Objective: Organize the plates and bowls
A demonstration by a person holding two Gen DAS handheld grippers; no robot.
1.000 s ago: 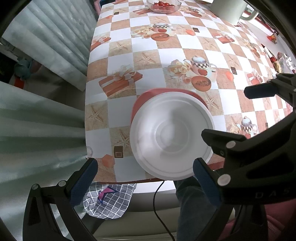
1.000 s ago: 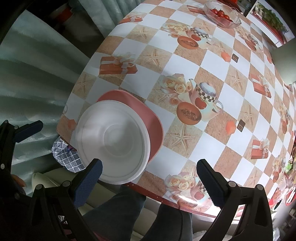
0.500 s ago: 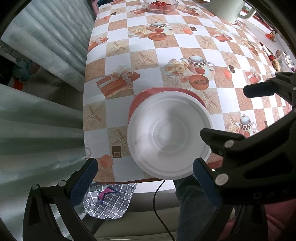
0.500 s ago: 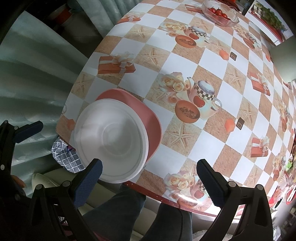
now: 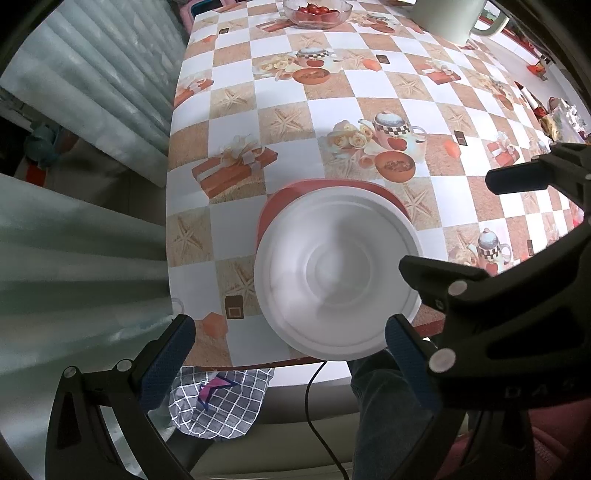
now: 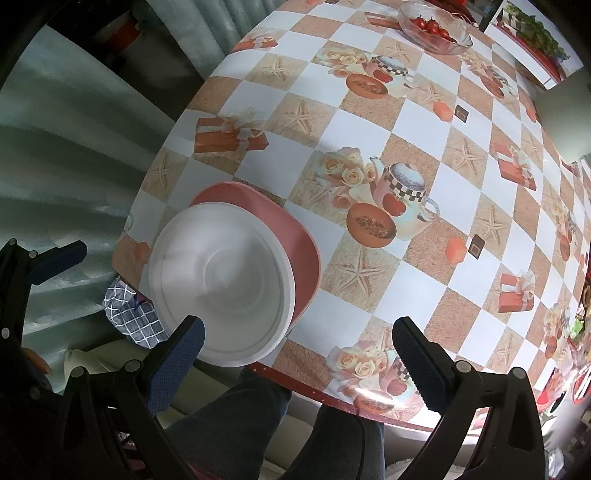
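Note:
A white bowl sits on a red plate at the near edge of the table; both also show in the right wrist view, the bowl on the plate. My left gripper is open and empty, held above and in front of the bowl. My right gripper is open and empty, just right of the bowl. The right gripper's black frame shows at the right of the left wrist view.
A glass bowl of tomatoes and a pale green jug stand at the table's far end. A checked cloth and a cable hang below the table edge. Curtains hang at the left. The person's legs are under the table.
Both grippers have drawn back and up a little from the table; the bowl and plate look slightly smaller and farther. Both stay open. The bowl and plate have not moved.

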